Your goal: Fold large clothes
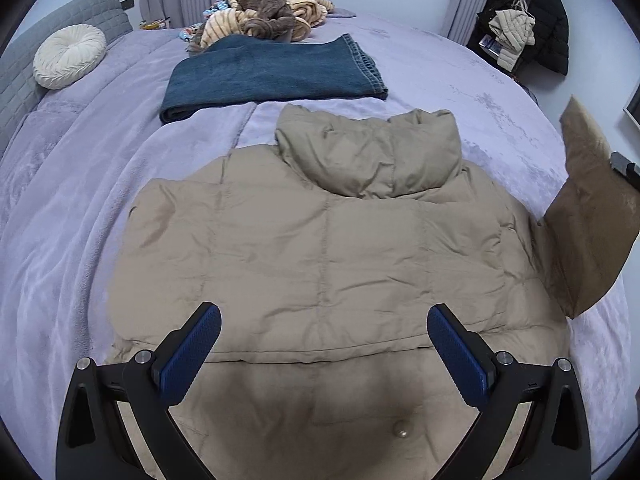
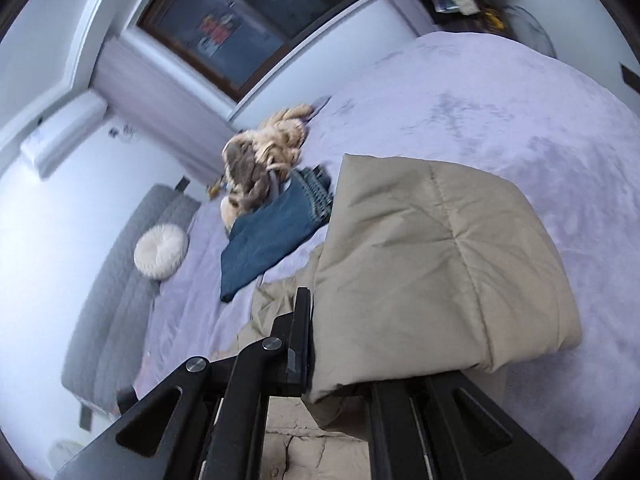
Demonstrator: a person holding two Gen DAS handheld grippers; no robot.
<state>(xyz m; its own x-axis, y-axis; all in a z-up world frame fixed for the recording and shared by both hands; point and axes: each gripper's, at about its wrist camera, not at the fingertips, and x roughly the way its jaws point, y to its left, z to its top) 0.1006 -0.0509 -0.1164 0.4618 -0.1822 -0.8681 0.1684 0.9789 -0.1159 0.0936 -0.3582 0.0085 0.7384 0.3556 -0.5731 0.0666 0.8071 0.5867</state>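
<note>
A beige puffer jacket (image 1: 316, 248) lies flat, back up, on the lavender bed (image 1: 72, 208), hood pointing away from me. My left gripper (image 1: 324, 338) hovers open and empty over the jacket's lower hem. The jacket's right sleeve (image 1: 592, 216) is lifted off the bed at the right edge. In the right wrist view my right gripper (image 2: 344, 364) is shut on that sleeve (image 2: 432, 264), which drapes over the fingers and hides the right one.
Folded blue jeans (image 1: 272, 76) lie beyond the hood. A heap of tan and brown clothes (image 1: 272, 8) sits further back. A round white cushion (image 1: 70, 56) rests by the grey headboard (image 1: 52, 28). Dark coats (image 1: 532, 20) hang at the far right.
</note>
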